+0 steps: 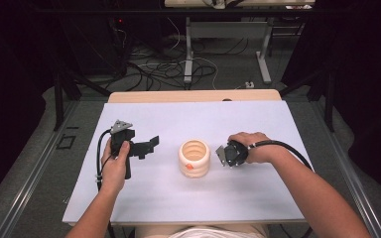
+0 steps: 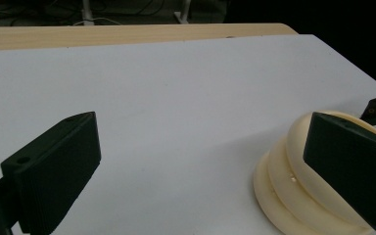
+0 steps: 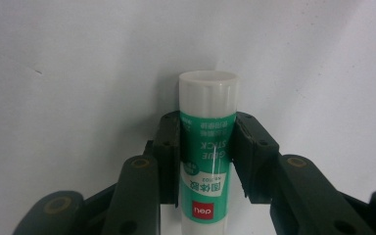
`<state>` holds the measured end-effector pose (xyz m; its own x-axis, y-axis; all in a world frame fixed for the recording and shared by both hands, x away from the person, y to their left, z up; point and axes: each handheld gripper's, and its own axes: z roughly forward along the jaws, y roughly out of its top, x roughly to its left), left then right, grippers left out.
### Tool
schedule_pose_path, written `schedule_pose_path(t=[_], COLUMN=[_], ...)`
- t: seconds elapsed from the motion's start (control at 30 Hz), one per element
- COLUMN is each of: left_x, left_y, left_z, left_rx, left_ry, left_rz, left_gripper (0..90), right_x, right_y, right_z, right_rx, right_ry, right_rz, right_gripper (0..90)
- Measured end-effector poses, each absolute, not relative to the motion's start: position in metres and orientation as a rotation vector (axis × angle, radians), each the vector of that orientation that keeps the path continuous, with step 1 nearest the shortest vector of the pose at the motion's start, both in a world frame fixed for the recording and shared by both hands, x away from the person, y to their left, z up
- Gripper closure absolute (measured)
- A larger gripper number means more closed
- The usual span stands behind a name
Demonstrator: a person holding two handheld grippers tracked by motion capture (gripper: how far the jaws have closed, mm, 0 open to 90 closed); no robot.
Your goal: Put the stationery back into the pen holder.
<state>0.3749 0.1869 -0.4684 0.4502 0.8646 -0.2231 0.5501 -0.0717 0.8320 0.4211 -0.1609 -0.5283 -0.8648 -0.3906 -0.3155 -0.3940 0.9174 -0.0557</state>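
A green and white glue stick [image 3: 208, 147] lies on the white tabletop, and my right gripper [image 3: 208, 147] is shut on it, both black pads pressed on its sides. From above, that gripper [image 1: 230, 154] points down at the table just right of a cream ribbed cup [image 1: 194, 157]. My left gripper [image 1: 149, 146] stands open left of the cup, held level and aimed toward it. In the left gripper view its jaws stand wide apart with nothing between them, and the cup [image 2: 293, 186] sits behind the right jaw.
The white mat [image 1: 188, 124] covers a wooden table whose far edge [image 1: 193, 95] shows beyond it. A small orange mark shows on the cup's near side. Cables and table legs lie on the floor beyond the table. Dark metal frame rails run along both sides.
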Motion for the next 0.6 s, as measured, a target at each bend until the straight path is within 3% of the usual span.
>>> schedule_pose_path(t=[0.47, 0.5, 0.6], left_x=[0.375, 0.375, 0.375], left_y=[0.186, 0.186, 0.186], left_z=[-0.469, -0.469, -0.469], left_rx=[1.753, 1.752, 1.752], left_ry=[1.218, 1.218, 1.219], left_rz=[0.412, 0.411, 0.410], left_gripper=[0.6, 0.7, 0.6], right_x=[0.420, 0.420, 0.421], right_y=[-0.162, -0.164, -0.163], right_z=[-0.522, -0.527, -0.517], right_rx=[-0.527, -0.505, -0.488], right_ry=[2.774, 2.708, 2.789], right_rz=[0.025, 0.144, 0.044], right_gripper=[65.9, 65.9, 65.9])
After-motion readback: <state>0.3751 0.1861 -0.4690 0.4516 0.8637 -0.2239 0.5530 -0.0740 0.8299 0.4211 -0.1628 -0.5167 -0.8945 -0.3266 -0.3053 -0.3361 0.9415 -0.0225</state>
